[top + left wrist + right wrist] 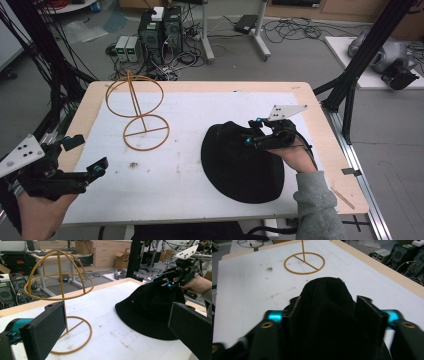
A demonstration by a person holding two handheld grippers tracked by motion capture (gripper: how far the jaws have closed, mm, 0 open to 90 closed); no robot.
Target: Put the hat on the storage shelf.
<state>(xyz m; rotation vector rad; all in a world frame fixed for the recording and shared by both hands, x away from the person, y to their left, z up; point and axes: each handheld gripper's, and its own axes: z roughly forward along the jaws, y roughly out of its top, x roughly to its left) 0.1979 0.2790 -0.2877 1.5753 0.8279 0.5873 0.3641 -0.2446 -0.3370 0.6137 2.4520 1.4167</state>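
Hat: a black fabric bucket hat (242, 162) is seen lying on the right half of the surface, brim spread flat, crown raised toward the far side.
Hat crown: the fabric of the crown is bunched up in the right gripper view, gathered between the two black jaws.
Right tongs: the right tongs (256, 132) are placed on the far right part of the crown, held from the right by a hand in a grey sleeve (317, 205); the jaws are partly closed and the pads are pressed on the pinched fabric, so the hat is held.
Left tongs: the left tongs (85, 152) are held at the near left corner of the surface, well apart from the hat; the jaws are spread wide and nothing is found between them.
Left tongs direction: in the left gripper view the jaws are pointed across the surface toward the stand and the hat.
Stand: a tan wire hat stand (137, 107) with a round ring base and a domed wire top is set upright on the far left part of the surface, well apart from the hat.
Surface: a white sheet (180, 175) with a few dark smudges is laid over the pale wooden surface (320, 145), whose edge is left bare around it.
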